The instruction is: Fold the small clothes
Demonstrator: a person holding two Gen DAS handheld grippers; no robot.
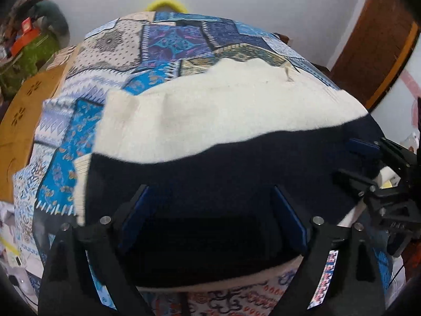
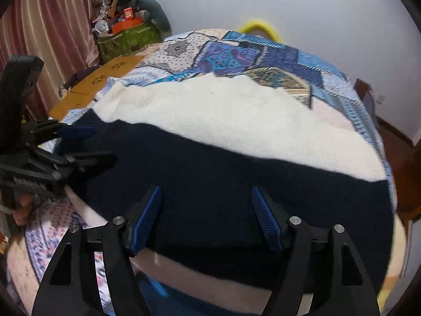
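A small garment lies flat on a patchwork bedspread (image 1: pixel 168 42), its far part cream (image 1: pixel 226 113) and its near part dark navy (image 1: pixel 210 173). It also shows in the right wrist view, cream (image 2: pixel 223 115) and navy (image 2: pixel 223 179). My left gripper (image 1: pixel 210 192) is open, its blue pads over the navy part near its front edge. My right gripper (image 2: pixel 206 192) is open over the navy part too. Each gripper shows in the other's view, the right (image 1: pixel 368 163) and the left (image 2: pixel 76 142), both at the garment's sides.
The blue patchwork bedspread (image 2: pixel 263 52) covers the bed. A wooden board (image 1: pixel 23 110) lies left of the bed. A green bag with clutter (image 2: pixel 126 34) stands at the wall by a pink curtain (image 2: pixel 52 26). A brown door (image 1: pixel 373 47) is at right. A yellow ring (image 2: pixel 260 26) lies beyond the bed.
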